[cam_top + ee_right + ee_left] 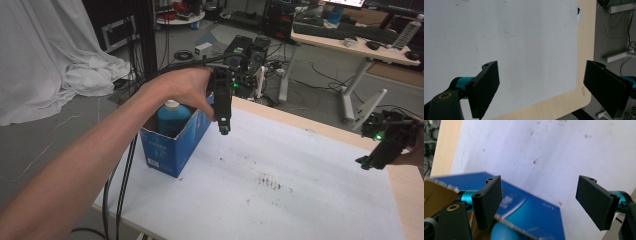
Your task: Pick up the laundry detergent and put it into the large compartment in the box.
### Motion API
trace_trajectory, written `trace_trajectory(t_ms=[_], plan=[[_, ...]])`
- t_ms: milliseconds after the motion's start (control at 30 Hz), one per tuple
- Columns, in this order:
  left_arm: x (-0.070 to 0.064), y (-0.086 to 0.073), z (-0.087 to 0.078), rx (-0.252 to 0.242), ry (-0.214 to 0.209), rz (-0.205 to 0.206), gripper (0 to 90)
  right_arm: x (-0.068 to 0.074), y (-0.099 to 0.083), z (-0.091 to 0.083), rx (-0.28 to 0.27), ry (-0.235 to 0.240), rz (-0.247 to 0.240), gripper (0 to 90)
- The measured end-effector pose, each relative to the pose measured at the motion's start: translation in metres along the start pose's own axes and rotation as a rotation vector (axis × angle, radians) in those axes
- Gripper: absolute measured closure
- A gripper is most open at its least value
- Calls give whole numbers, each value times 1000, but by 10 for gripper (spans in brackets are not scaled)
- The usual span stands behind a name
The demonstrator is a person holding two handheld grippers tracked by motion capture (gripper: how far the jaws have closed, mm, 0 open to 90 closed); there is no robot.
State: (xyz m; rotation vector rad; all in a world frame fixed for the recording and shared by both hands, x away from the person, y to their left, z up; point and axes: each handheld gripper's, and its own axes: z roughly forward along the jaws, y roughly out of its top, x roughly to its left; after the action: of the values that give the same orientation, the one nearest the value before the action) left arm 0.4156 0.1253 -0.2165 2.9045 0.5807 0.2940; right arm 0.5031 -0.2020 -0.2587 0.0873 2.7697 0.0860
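Two grippers, both with jaws spread wide and nothing between them. Left gripper [224,129] hangs nose-down just above the right-hand rim of the blue box [172,142], not touching it as far as the high view shows. In the left gripper view its pads [487,203] frame the box's top edge and a rounded blue shape below, probably the bottle, though it's blurred there. Right gripper [368,162] hovers at the table's right edge, well apart from the box, above bare wood; its pads [485,87] look down on white sheet and the table's rounded corner.

Blue bottle [172,117] stands upright inside the box, long axis vertical, white cap pointing up and just clear of the rim. The box sits at the left end of the table [320,130], on the white sheet [280,200], open top up, long side running away from the person toward the far edge. Sheet carries dark smudges near its middle. Cables trail from the left gripper down past the table's left side.
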Motion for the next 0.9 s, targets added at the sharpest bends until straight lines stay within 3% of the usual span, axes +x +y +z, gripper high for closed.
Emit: trace_trajectory(t_ms=[100,267,300,367,567,900], plan=[[-13,18,9,-18,-13,52,166,1,2,-1,2,-3,-2,126],[-31,37,23,-9,-40,127,162,2,4,-3,2,-2,-1,126],[-31,37,23,-9,-40,127,162,2,5,-2,-1,-4,0,126],[-41,46,33,6,-50,169,162,3,5,-3,3,-2,-4,126],[-55,57,54,25,-94,219,162,4,6,-5,-7,1,1,126],[-71,62,82,67,-108,280,162,8,5,-10,-22,0,8,126]])
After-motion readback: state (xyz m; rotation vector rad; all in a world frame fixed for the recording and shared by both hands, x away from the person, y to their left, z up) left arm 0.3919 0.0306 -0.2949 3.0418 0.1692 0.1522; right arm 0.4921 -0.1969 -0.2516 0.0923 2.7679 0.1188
